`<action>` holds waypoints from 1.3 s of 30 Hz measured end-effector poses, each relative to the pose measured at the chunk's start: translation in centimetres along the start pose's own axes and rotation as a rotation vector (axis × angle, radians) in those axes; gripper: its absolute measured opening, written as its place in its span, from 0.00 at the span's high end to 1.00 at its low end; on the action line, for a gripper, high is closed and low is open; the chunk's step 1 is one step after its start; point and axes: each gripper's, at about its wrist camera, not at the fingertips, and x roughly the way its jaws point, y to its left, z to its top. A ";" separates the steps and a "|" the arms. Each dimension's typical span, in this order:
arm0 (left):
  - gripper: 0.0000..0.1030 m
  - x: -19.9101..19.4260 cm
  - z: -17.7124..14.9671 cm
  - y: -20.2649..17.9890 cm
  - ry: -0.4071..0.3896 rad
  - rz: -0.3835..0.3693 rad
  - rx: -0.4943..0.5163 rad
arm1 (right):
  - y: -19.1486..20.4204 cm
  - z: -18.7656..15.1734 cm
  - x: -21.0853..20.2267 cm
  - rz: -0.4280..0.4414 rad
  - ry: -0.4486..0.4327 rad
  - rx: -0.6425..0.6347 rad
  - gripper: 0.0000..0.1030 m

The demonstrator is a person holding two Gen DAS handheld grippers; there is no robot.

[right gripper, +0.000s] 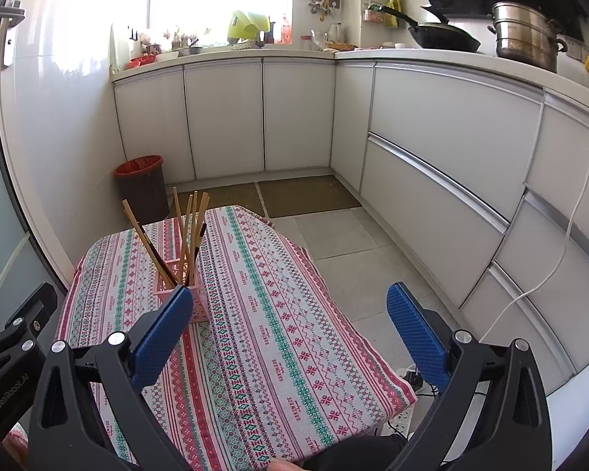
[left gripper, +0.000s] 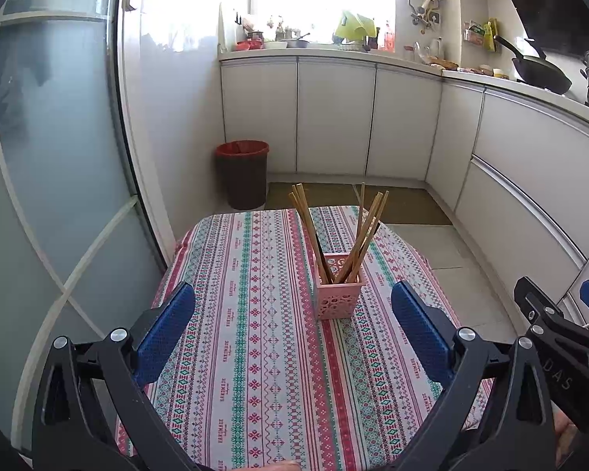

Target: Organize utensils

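1. Chopsticks [left gripper: 335, 235] stand upright in a pink holder [left gripper: 338, 294], fanned out: a few lean left, the rest lean right. Tips are well above the rim.
2. Holder sits on the worktop [left gripper: 255, 353], which has a striped patterned cloth. In the left wrist view it's ahead of the fingers, between them and closer to the right one.
3. Left gripper [left gripper: 293, 310]: fingers spread wide, nothing held, hovering over the cloth short of the holder.
4. Right gripper [right gripper: 290, 314]: fingers also wide apart and empty. Its left finger [right gripper: 157, 337] overlaps the holder's [right gripper: 194, 302] near corner in the view; can't tell if they touch. The right finger hangs past the worktop edge, over the floor.
5. Beyond the worktop: a dark bin with a red liner [left gripper: 242, 174] by the wall, white cabinets [left gripper: 333, 117], and a wok [right gripper: 443, 37] and steel pot [right gripper: 526, 35] on the far counter.
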 end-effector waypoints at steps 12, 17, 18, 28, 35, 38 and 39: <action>0.07 0.1 0.0 0.2 0.001 0.003 -0.012 | 0.0 0.0 0.1 0.003 0.004 0.001 0.07; 0.07 0.2 0.1 0.3 0.006 0.000 -0.015 | -0.1 0.0 0.1 0.006 0.011 0.002 0.07; 0.07 0.2 0.1 0.3 0.006 -0.001 -0.014 | -0.1 0.0 0.1 0.006 0.012 0.002 0.07; 0.16 0.0 0.0 0.0 -0.034 0.012 0.009 | -0.2 0.1 0.2 0.013 0.023 0.003 0.07; 0.09 -0.2 0.1 -0.3 -0.053 -0.009 0.023 | -0.2 0.2 0.2 0.016 0.020 0.003 0.06; 0.07 -0.3 0.2 -0.2 -0.048 -0.006 0.003 | -0.3 0.2 0.2 0.017 0.016 0.007 0.07; 0.07 -0.3 0.3 -0.2 -0.045 0.000 0.001 | -0.3 0.2 0.1 0.017 0.016 0.008 0.07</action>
